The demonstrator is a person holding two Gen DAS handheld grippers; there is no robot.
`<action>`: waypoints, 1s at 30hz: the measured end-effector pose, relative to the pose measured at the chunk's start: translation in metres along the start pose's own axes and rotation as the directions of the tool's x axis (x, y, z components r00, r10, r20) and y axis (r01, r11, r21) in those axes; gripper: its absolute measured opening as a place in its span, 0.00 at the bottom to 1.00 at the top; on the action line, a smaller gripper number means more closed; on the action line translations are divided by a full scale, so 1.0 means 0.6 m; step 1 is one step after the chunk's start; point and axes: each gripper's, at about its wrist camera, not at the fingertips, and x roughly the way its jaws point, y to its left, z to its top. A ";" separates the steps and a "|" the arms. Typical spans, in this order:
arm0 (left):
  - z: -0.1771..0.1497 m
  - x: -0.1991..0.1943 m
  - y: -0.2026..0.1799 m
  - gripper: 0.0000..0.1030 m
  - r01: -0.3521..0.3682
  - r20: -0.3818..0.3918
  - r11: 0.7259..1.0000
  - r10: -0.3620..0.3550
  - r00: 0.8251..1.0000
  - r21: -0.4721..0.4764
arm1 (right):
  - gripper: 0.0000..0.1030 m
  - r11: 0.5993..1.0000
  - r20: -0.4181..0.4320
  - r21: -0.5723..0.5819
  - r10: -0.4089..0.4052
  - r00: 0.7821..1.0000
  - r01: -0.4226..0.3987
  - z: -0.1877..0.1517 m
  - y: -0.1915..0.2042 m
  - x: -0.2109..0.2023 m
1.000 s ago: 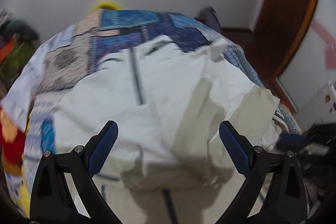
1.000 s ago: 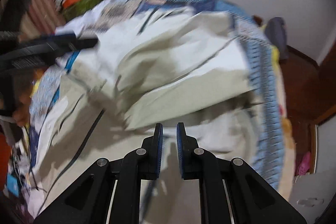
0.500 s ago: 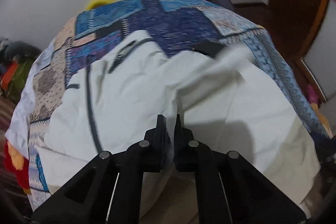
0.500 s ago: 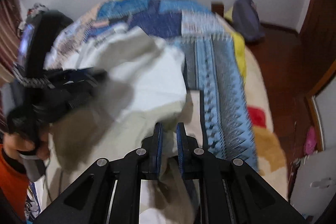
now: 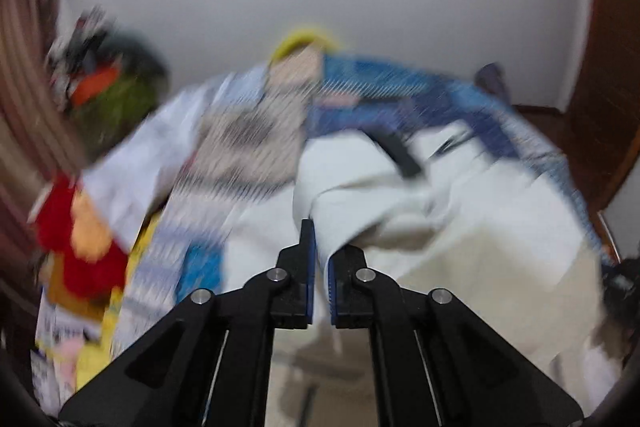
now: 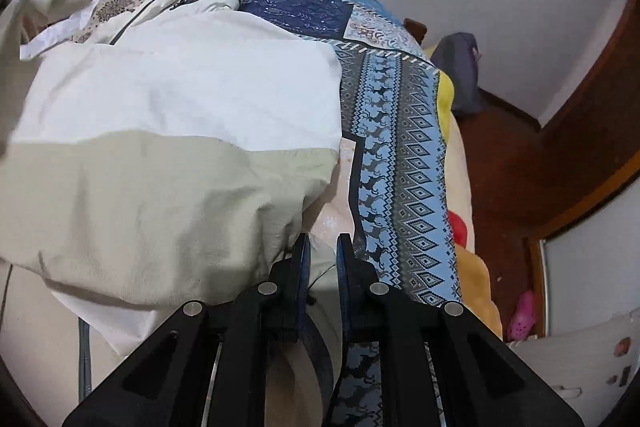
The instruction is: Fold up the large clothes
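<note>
Across the middle of both frames, the white jacket [image 6: 172,115] lies spread on the bed [image 6: 404,163]. Left tool [image 5: 318,251] is clamped on a fold of it; right tool [image 6: 322,251] is clamped on its hem. Best carry both edges over level, keeping the cloth taut.

Right tool [image 6: 322,247] pinching cream garment [image 6: 168,155]

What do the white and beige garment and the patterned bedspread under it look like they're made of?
Garment: probably thin woven cotton or a blend, matte; it creases softly and drapes. Bedspread: seemingly printed woven fabric, matte; flat patchwork pattern, no visible pile.
</note>
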 end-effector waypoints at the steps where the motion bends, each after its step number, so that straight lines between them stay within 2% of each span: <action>1: -0.027 0.015 0.026 0.15 -0.007 -0.048 1.000 0.005 0.999 -0.026 | 0.09 1.000 -0.002 0.011 0.001 1.000 -0.001 0.000 -0.001 0.000; 4: -0.108 0.060 0.082 0.32 -0.039 -0.190 0.997 0.025 0.981 -0.072 | 0.09 0.999 -0.016 0.043 0.019 1.000 -0.018 0.003 -0.009 0.002; 6: -0.178 0.093 0.118 0.33 -0.102 -0.302 0.990 0.069 0.951 -0.093 | 0.09 0.998 -0.028 0.061 0.023 0.999 -0.021 0.005 -0.010 0.004; 9: -0.256 0.111 0.161 0.35 -0.087 -0.404 0.979 0.007 0.915 -0.182 | 0.09 0.998 -0.047 0.057 -0.001 0.999 0.004 0.007 -0.004 0.002; 11: -0.286 0.106 0.179 0.36 -0.059 -0.428 0.969 -0.052 0.902 -0.242 | 0.09 0.998 -0.068 0.057 -0.015 0.998 0.019 0.010 -0.001 -0.002; 12: -0.295 0.096 0.189 0.38 -0.039 -0.423 0.963 -0.081 0.902 -0.267 | 0.09 0.998 -0.081 0.062 -0.016 0.997 0.021 0.012 -0.002 -0.005; 14: -0.301 0.074 0.202 0.59 -0.011 -0.398 0.955 -0.114 0.911 -0.298 | 0.09 0.996 -0.108 0.089 0.003 0.994 0.007 0.017 -0.008 -0.015; 17: -0.299 0.027 0.221 0.78 0.071 -0.300 0.927 -0.191 0.935 -0.369 | 0.09 0.987 -0.110 0.159 0.056 0.992 -0.038 0.023 -0.025 -0.039; 19: -0.290 0.008 0.229 0.84 0.131 -0.246 0.901 -0.249 0.937 -0.414 | 0.09 0.980 -0.089 0.190 0.086 0.992 -0.068 0.024 -0.031 -0.058; 22: -0.277 0.016 0.235 0.91 0.196 -0.196 0.850 -0.326 0.925 -0.489 | 0.09 0.970 -0.050 0.211 0.136 0.989 -0.123 0.028 -0.030 -0.092; 23: -0.272 0.032 0.234 0.91 0.191 -0.198 0.830 -0.337 0.920 -0.525 | 0.09 0.968 -0.038 0.206 0.153 0.987 -0.142 0.029 -0.025 -0.104; 25: -0.257 0.067 0.231 0.91 0.159 -0.218 0.812 -0.331 0.918 -0.562 | 0.09 0.969 -0.014 0.186 0.165 0.986 -0.160 0.032 -0.012 -0.125; 27: -0.241 0.114 0.217 0.84 0.101 -0.261 0.817 -0.295 0.919 -0.567 | 0.09 0.972 0.018 0.164 0.169 0.985 -0.170 0.032 0.002 -0.148; 29: -0.236 0.152 0.210 0.36 0.024 -0.324 0.843 -0.233 0.917 -0.537 | 0.09 0.970 0.046 0.153 0.182 0.982 -0.187 0.032 0.010 -0.168; 30: -0.232 0.165 0.199 0.32 -0.004 -0.352 0.859 -0.205 0.913 -0.512 | 0.09 0.969 0.057 0.152 0.190 0.980 -0.196 0.031 0.012 -0.175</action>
